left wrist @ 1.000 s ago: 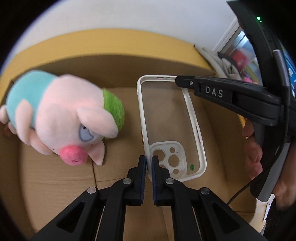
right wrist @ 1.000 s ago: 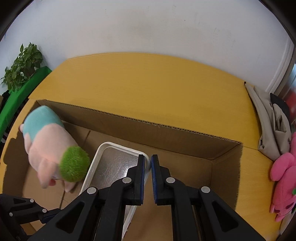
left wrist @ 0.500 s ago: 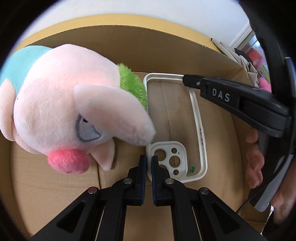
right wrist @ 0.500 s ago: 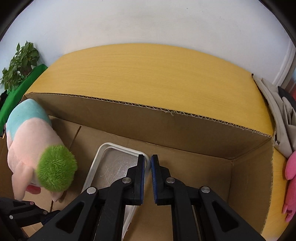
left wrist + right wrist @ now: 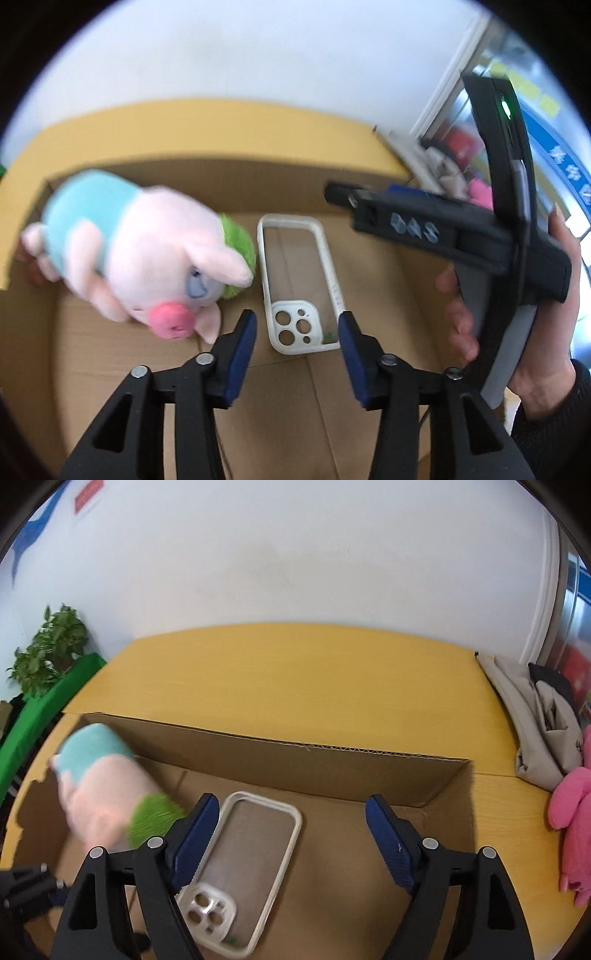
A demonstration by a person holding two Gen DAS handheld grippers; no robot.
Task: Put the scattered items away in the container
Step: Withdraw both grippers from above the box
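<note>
Phone case (image 5: 301, 280) lies flat on the floor of your cardboard box (image 5: 332, 768), just beside the plush pig (image 5: 147, 254), with nothing pressing on it. Your left gripper (image 5: 297, 343) and right gripper (image 5: 291, 840) are both opening above the case, holding nothing. Only the left view shows your right hand (image 5: 532, 332); only the right view shows the potted plant (image 5: 48, 653).

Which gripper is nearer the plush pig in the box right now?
Left. The left gripper, jaws opening and empty, is just beside the plush pig; the right gripper is across the phone case.
</note>
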